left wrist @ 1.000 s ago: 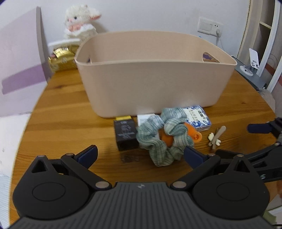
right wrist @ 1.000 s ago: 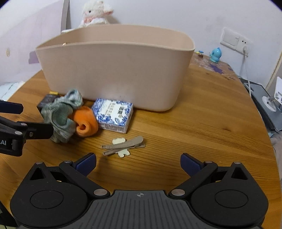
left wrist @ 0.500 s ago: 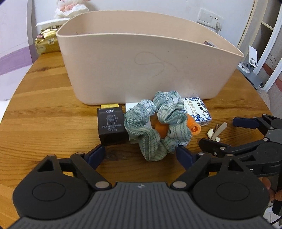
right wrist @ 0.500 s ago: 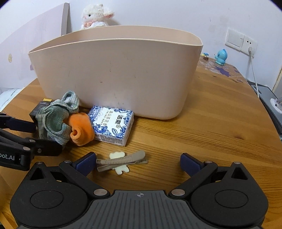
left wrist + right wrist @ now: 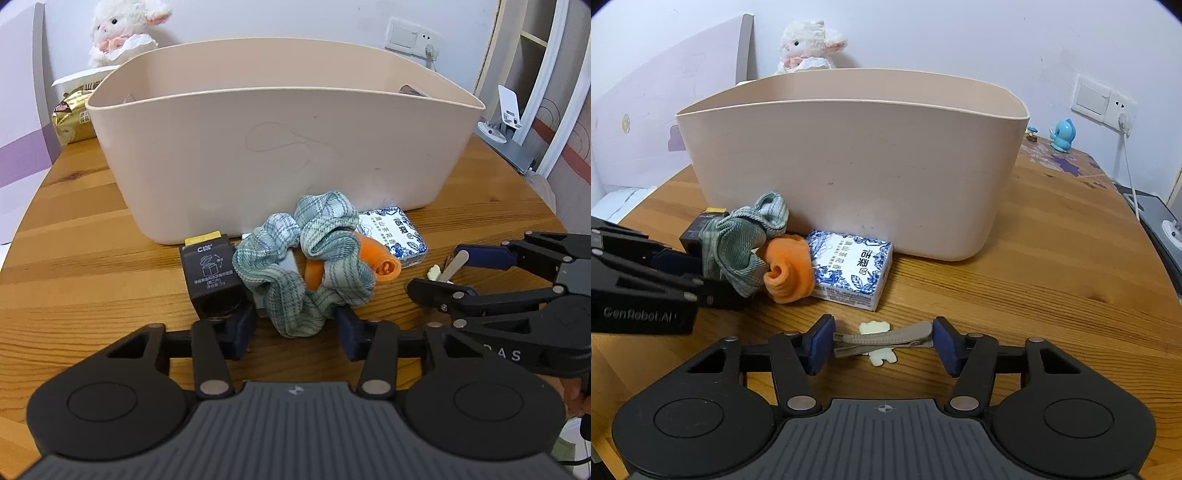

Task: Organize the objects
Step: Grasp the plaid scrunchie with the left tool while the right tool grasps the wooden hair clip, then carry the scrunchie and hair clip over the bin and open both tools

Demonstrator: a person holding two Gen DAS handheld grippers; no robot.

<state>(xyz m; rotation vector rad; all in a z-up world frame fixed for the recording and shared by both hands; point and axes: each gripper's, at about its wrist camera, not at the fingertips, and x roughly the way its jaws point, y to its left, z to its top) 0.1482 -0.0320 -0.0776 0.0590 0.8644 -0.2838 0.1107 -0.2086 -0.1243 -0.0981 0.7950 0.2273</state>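
1. Bin [image 5: 280,155], beige, stands on the wooden surface [image 5: 1052,280].
2. Left tool [image 5: 295,330] spread apart around the green scrunchie [image 5: 295,273], just before the bin.
3. Right tool [image 5: 882,345] spread apart, flanking the hair clip [image 5: 886,338], near the bin's front.

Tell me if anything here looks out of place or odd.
Mostly ordinary clutter. The green plaid fabric scrunchie is tangled with an orange rolled cloth piece, slumped against the blue-and-white patterned box. The beige plastic tub has a faint scribbled line on its front wall. Nothing looks spilled or broken.
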